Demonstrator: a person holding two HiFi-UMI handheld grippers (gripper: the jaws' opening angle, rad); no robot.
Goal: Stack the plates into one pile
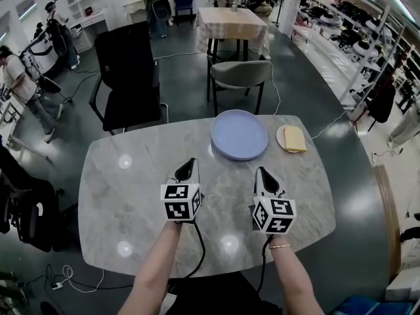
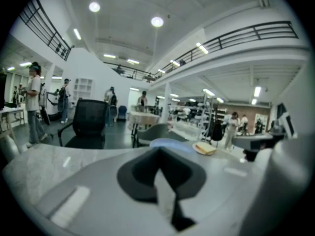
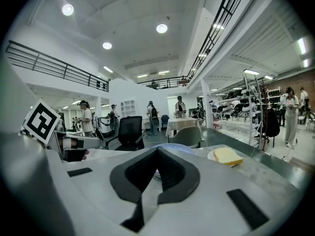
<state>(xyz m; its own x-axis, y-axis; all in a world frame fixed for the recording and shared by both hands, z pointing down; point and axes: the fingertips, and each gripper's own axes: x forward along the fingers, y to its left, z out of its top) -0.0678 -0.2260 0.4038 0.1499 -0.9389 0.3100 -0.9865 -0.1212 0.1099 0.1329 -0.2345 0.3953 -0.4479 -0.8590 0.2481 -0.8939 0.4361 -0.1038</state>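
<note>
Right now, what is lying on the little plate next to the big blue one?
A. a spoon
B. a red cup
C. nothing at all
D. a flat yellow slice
D: a flat yellow slice lies on the small plate, which sits on the table beside the blue plate.

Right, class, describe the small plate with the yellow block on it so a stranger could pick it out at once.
Start at the grey marble table and look to its far edge, by the grey chair. Just right of the big blue plate sits a small plate. It alone is pale cream, much smaller, and carries a flat yellow block.
</note>
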